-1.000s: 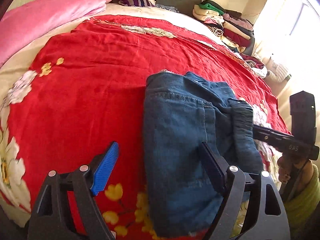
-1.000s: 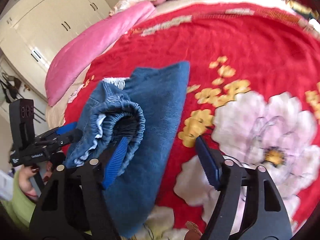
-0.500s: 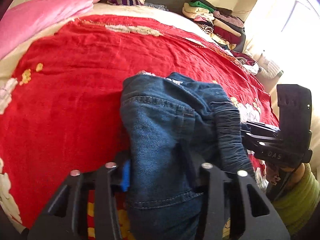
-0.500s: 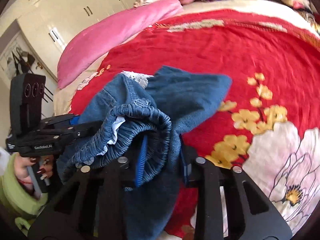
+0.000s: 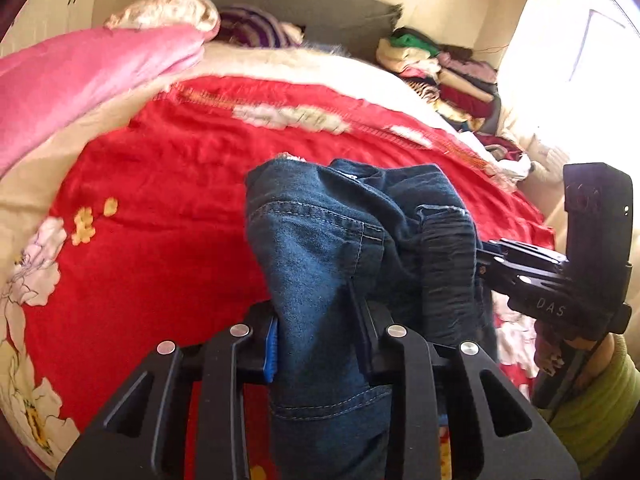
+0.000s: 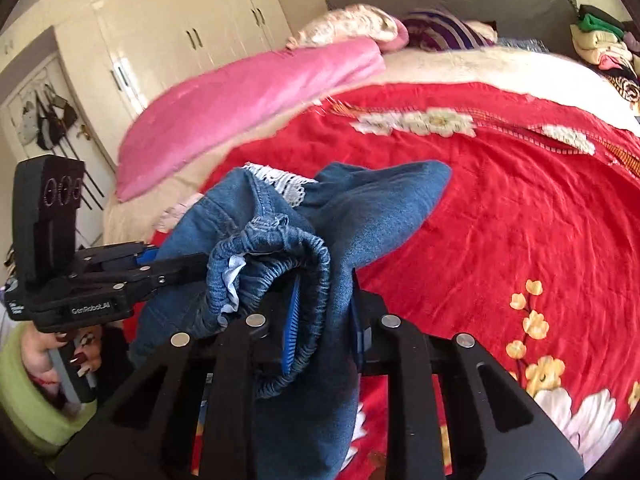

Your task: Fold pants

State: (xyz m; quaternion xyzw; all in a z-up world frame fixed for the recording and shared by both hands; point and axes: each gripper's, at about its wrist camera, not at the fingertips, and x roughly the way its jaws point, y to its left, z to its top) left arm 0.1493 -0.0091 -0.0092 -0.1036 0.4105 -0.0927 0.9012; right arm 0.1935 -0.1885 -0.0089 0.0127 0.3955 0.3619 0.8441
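Note:
The folded blue denim pants (image 5: pixel 328 264) hang bunched above the red floral bedspread (image 5: pixel 160 208). My left gripper (image 5: pixel 316 344) is shut on one side of the folded denim. My right gripper (image 6: pixel 324 320) is shut on the elastic waistband side of the pants (image 6: pixel 320 240). Each gripper shows in the other's view: the right one at the right edge (image 5: pixel 480 258), the left one at the left (image 6: pixel 160 270). Lace trim shows at the far end of the pants.
A pink quilt (image 6: pixel 248 96) lies along the bed's left side with pillows (image 6: pixel 348 24) at the headboard. A pile of clothes (image 5: pixel 440 80) sits at the far right corner. White wardrobes (image 6: pixel 160 40) stand to the left.
Both grippers went from open beside the pants lying on the bed to shut on them. The pants have been lifted off the bedspread and bunched between the grippers.

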